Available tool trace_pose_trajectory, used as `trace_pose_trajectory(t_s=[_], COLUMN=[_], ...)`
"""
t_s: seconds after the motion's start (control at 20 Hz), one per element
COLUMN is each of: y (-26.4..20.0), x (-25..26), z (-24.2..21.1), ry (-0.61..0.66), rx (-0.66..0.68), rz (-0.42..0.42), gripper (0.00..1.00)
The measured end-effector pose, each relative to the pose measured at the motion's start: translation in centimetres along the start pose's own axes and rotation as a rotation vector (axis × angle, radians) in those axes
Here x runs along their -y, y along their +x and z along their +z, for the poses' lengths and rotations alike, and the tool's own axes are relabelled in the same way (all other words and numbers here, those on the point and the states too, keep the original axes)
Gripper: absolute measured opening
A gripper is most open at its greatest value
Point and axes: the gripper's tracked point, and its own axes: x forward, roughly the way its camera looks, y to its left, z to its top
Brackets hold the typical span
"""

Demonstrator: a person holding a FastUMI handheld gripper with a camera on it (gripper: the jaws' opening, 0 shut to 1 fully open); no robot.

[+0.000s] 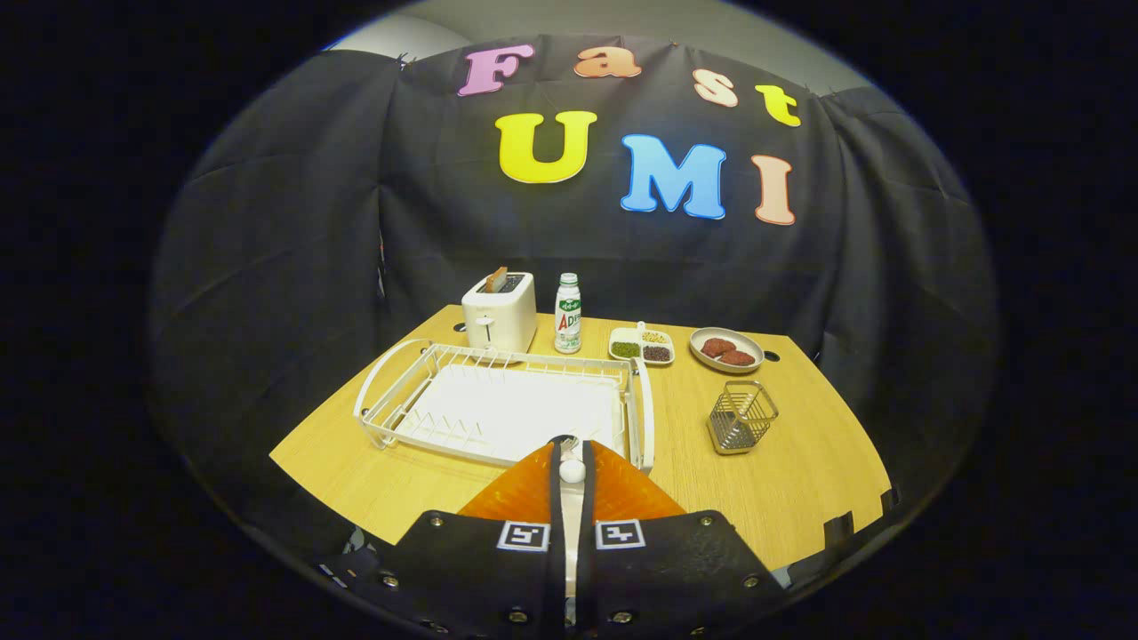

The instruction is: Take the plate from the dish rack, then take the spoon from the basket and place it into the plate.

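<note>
The gripper point(571, 467), at the lower centre of the frame, has its orange fingers point(520, 493) pressed together on a white-handled spoon point(572, 469), whose metal end pokes out just past the tips. Directly beyond lies the white wire dish rack point(498, 404) on the light wooden table point(800, 480). The small metal wire basket point(741, 417) stands right of the rack, apart from it
</note>
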Motion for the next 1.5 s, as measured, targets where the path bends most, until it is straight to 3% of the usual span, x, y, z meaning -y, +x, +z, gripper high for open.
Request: trace_pose_trajectory(t_s=[0.55,1.2,1.5], y=[-0.8,2.2,2.7], x=[-1.2,-0.8,-0.3], z=[-4.2,-8.0,-8.5], ry=[-0.015,-0.024,-0.033], rx=[-0.062,-0.141,-0.152], rz=[0.083,0.104,0.089], gripper=[0.05,0.05,0.13])
